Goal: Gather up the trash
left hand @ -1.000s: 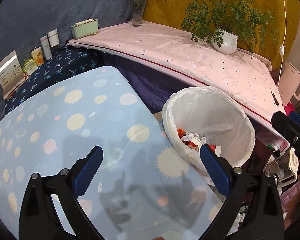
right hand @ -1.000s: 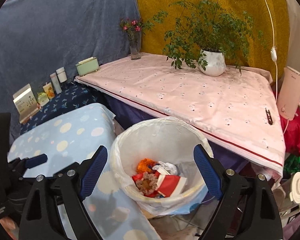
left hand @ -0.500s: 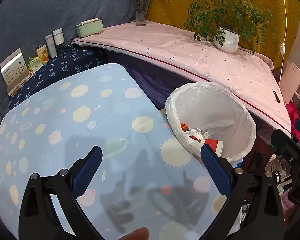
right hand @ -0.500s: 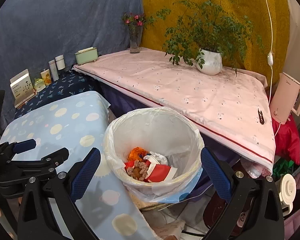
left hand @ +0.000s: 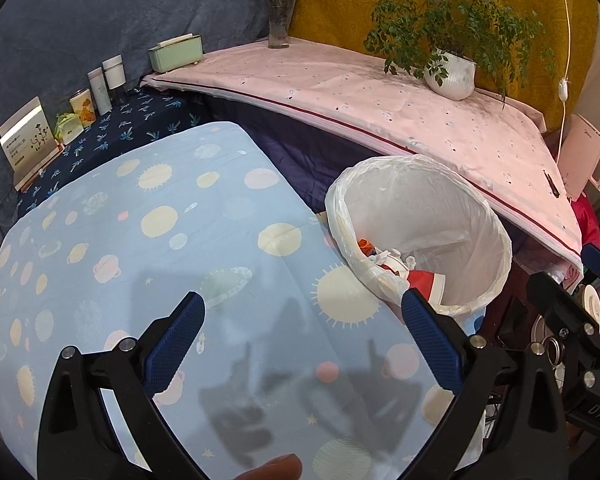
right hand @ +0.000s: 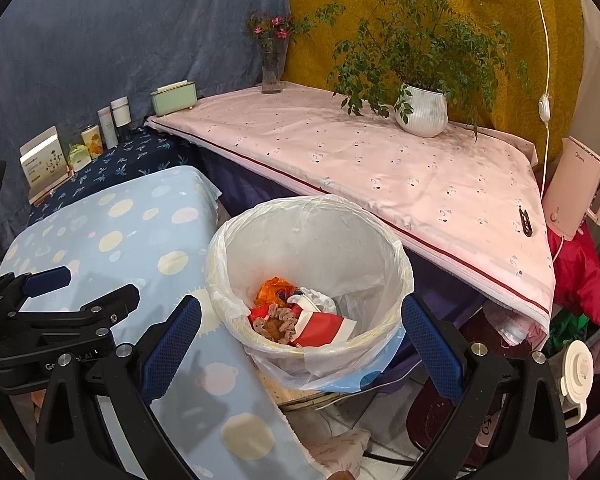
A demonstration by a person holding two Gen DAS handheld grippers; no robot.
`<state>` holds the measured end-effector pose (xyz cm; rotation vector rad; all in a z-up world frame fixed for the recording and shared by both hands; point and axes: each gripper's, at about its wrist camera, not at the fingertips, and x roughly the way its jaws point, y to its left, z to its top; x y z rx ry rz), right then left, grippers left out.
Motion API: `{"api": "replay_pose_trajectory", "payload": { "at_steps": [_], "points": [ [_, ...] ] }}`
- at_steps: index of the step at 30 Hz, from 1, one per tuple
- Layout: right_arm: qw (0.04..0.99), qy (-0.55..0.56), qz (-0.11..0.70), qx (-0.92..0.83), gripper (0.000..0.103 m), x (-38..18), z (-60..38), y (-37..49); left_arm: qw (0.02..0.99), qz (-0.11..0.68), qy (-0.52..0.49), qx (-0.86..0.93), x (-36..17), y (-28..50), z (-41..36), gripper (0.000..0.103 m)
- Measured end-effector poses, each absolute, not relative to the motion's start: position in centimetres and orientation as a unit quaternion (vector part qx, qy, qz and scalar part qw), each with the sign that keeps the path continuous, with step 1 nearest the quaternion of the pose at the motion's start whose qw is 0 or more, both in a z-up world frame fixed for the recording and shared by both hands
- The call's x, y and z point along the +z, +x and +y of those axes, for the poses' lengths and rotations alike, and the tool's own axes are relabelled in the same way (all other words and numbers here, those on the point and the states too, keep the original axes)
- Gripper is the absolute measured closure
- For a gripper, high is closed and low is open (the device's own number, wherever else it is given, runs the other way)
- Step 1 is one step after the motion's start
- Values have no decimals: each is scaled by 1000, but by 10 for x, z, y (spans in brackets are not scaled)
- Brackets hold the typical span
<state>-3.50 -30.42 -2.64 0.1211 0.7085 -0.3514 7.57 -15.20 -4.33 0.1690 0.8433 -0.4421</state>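
white liner bag (right hand: 312, 240) sagged loose at the bin's rim; right gripper (right hand: 300, 344) and left gripper (left hand: 304, 344) gaped wide, empty, and a low pass risked snagging it.

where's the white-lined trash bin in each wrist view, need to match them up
Left wrist view: the trash bin sits right of centre, beside the edge of the blue planet-print cloth, trash showing low in it.
Right wrist view: the bin sits at centre, just ahead of the open right hand-held gripper.
Shared landmark: the white potted plant on the pink cloth behind the bin.
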Motion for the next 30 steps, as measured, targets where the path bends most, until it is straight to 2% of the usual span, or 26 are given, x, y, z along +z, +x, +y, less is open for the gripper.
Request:
{"api": "replay_pose_trajectory", "payload": {
  "at_steps": [30],
  "points": [
    [913,71,363,-174,6,-45,-315,-45,885,405,84,-211,-48,66,-165,9]
  ]
}}
